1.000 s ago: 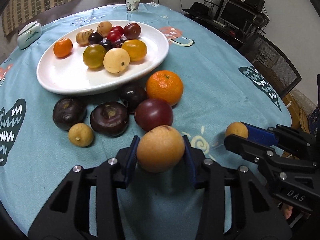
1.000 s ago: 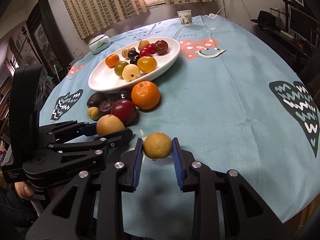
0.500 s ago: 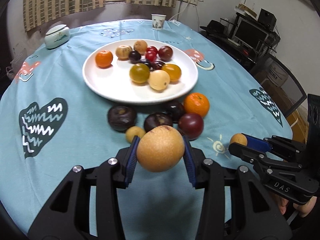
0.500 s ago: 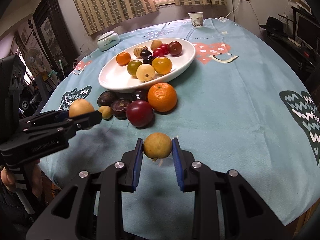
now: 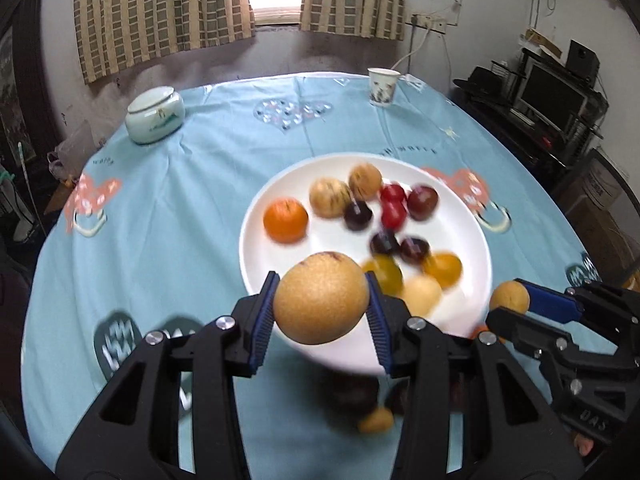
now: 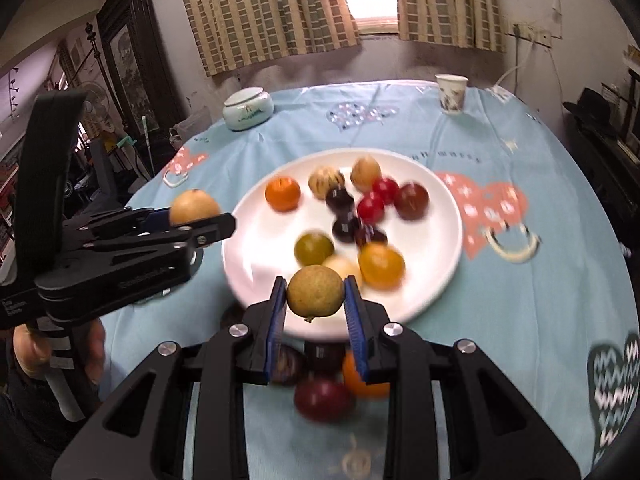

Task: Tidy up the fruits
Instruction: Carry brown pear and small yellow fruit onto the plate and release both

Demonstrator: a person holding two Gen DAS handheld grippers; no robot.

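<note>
Left tool (image 5: 320, 308) pinches a large tan pear (image 5: 321, 298) between its blue pads, holding it in the air in front of the near rim of the white plate (image 5: 256, 240). Right tool (image 6: 316, 300) pinches a smaller yellow-green round fruit (image 6: 315, 296) the same way, also raised before the plate's near rim.

On the plate, blurred by motion, lie an orange mandarin (image 5: 285, 220) toward the left side, two tan speckled fruits at the far side, two small red fruits (image 6: 378, 198) and a dark red plum (image 6: 412, 201) right of those, several small dark fruits around the middle, and near the front an olive-green fruit (image 6: 314, 248), a pale yellow one and an amber one (image 6: 381, 266).

Below the plate's near rim, on the surface covered by a light blue patterned cloth (image 5: 160, 200), more fruit lies loose: a dark red plum (image 6: 324, 400), an orange (image 6: 362, 376), dark round fruits and a small yellow one (image 5: 376, 420), all partly hidden behind the tools' fingers.

Beyond the plate's far left stands a pale lidded ceramic jar (image 5: 155, 114); beyond its far right stands a paper cup (image 5: 383, 87). Behind the surface, checked curtains (image 5: 160, 12) frame a bright window. Left of the plate in the right wrist view, a person's hand (image 6: 60, 352) grips the left tool's handle.
</note>
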